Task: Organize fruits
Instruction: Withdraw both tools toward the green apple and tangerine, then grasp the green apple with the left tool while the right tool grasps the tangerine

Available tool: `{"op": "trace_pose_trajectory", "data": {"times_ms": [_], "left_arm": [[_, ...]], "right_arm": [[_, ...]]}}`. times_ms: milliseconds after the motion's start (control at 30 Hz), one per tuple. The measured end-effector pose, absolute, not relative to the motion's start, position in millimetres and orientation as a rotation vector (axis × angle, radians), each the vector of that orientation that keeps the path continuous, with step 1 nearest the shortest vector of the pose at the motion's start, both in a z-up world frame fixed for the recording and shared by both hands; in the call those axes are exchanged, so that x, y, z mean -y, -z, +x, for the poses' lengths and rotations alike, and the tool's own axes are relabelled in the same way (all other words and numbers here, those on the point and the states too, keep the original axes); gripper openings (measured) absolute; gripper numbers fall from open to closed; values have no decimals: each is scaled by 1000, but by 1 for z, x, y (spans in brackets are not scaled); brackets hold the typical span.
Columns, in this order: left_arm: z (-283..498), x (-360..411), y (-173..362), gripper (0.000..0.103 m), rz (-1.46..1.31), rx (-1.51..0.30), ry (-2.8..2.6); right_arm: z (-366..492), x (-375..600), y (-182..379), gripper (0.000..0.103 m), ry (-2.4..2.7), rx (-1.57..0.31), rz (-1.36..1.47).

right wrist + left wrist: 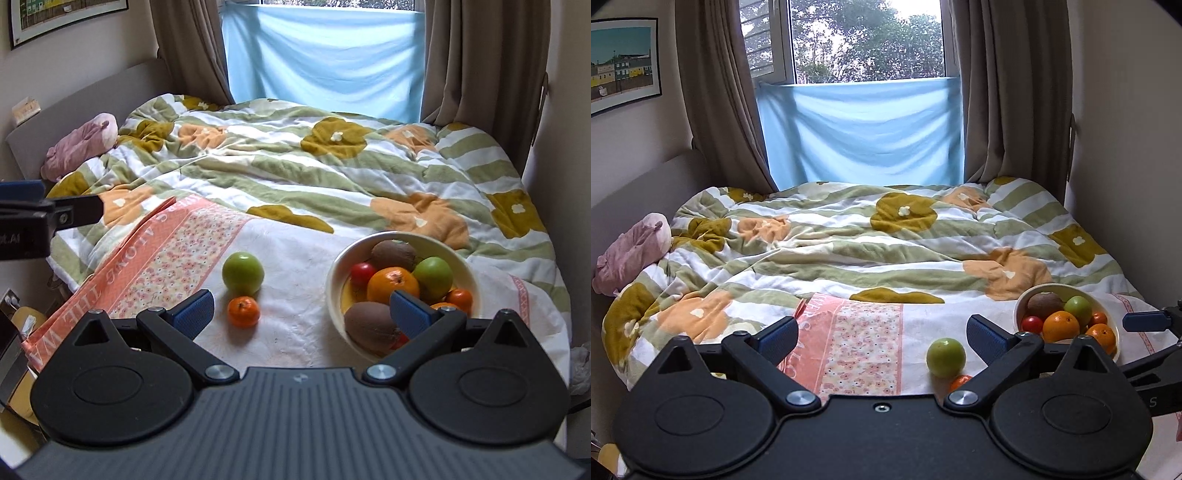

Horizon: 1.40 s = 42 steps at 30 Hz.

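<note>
— On the cloth (295, 240), how much fruit is left?
— Two: an apple (242, 272) and a mandarin (243, 312), touching, beside the bowl (334, 275). The rest sits in the bowl already.
— Your grippers?
— My left gripper (882, 339) and right gripper (301, 312) both gape, empty.
— Anything unclear?
— My right finger (408, 314) hides part of the bowl, so I can't count its fruit.

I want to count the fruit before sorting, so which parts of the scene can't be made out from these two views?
- Small orange, left wrist view: mostly hidden behind the left gripper body.
- Bowl contents, right wrist view: the right gripper covers the near rim and part of a brown fruit, so the count is uncertain.
- Bowl, left wrist view: lower fruit hidden by its rim.
</note>
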<state>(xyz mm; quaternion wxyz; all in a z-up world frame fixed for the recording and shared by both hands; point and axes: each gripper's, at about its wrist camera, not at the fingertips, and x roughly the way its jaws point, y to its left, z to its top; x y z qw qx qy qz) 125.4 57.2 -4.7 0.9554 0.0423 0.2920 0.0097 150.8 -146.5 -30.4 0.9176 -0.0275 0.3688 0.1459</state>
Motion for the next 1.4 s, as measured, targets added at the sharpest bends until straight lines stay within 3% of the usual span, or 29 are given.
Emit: {"op": "trace_pose_trajectory", "data": {"times_ms": [733, 1000, 1067, 1200, 1333, 1400], "left_arm": [[259, -53, 106, 99, 255, -846, 454], [285, -39, 142, 86, 282, -939, 538], [288, -39, 146, 76, 278, -959, 547], [292, -39, 152, 72, 261, -981, 578], [293, -36, 155, 59, 261, -1001, 610], [292, -35, 156, 59, 270, -992, 614]], "right_arm": [[198, 71, 116, 103, -134, -949, -9], [208, 54, 139, 95, -125, -994, -13], [210, 52, 142, 90, -124, -998, -8], [215, 47, 145, 85, -128, -1002, -13], [219, 44, 147, 81, -129, -1005, -18], [221, 43, 148, 80, -123, -1006, -21]]}}
